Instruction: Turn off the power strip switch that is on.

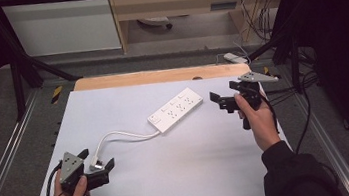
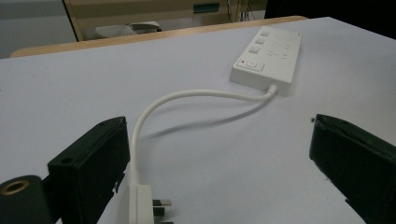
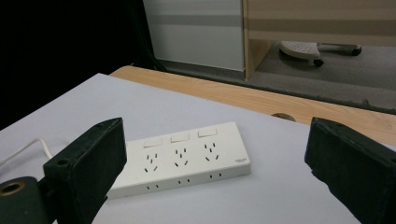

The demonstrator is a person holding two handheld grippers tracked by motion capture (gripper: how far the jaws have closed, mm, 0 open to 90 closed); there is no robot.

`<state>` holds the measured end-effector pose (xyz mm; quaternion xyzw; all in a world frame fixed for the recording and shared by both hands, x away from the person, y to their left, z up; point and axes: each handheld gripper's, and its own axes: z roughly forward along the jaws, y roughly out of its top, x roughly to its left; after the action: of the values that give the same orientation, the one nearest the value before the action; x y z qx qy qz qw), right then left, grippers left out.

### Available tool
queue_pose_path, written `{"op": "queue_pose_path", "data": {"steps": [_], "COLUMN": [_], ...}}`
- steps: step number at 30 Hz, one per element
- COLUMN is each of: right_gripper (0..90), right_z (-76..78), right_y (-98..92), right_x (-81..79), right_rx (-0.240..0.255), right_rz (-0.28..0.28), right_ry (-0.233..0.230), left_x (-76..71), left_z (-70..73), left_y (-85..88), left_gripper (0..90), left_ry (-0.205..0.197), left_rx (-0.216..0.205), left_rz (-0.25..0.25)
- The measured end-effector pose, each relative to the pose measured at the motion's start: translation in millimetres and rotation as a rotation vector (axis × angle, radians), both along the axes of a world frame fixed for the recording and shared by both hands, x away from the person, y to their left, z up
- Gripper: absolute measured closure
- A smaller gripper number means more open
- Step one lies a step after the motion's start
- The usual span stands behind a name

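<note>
left gripper (image 1: pixel 101 163) fingers gape around plug (image 2: pixel 142 205); right gripper (image 1: pixel 219 100) fingers gape near power strip (image 1: pixel 175 109).

I can read no text here. The power strip (image 3: pixel 180 161) carries a small grey marking near its end in the right gripper view, too tiny for me to make out.

Both tools are black — the left gripper (image 1: pixel 101 163) and the right gripper (image 1: pixel 217 101) each carry a grey three-cornered plate on top, blocky black jaws and a trailing black cable. A black sleeve (image 1: pixel 292 174) covers the arm behind the right gripper — a brass-ringed hole sits beside each gripper's jaw.
</note>
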<state>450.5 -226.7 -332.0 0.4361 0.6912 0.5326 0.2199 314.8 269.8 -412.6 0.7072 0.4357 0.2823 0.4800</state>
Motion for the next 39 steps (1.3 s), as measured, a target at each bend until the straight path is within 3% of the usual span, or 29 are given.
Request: {"op": "queue_pose_path", "data": {"steps": [9,17,24,39], "right_gripper": [6.8,6.6,6.9,7.3], "right_z": [-5.5,-14.3,-24.9,-52.4], "right_y": [-22.5,-37.7,-47.1,-56.7], "right_x": [-17.7,-34.9,-47.1,-69.3], "right_rx": [0.015,-0.020,-0.005,-0.014], "right_rz": [-0.027,-0.034,-0.046,-0.061], "right_ry": [-0.014,-0.045,-0.069,-0.049], "left_x": [-0.2,-0.2,-0.4,-0.9], "left_z": [-0.5,-0.7,-0.7,-0.4], "left_y": [-0.1,-0.1,-0.1,-0.7], "left_gripper": [4.9,4.9,4.9,4.9], "left_ry": [0.003,0.002,0.002,-0.001], "left_rx": [-0.005,-0.005,-0.003,-0.005], "left_rz": [-0.001,0.000,-0.001,-0.006]}}
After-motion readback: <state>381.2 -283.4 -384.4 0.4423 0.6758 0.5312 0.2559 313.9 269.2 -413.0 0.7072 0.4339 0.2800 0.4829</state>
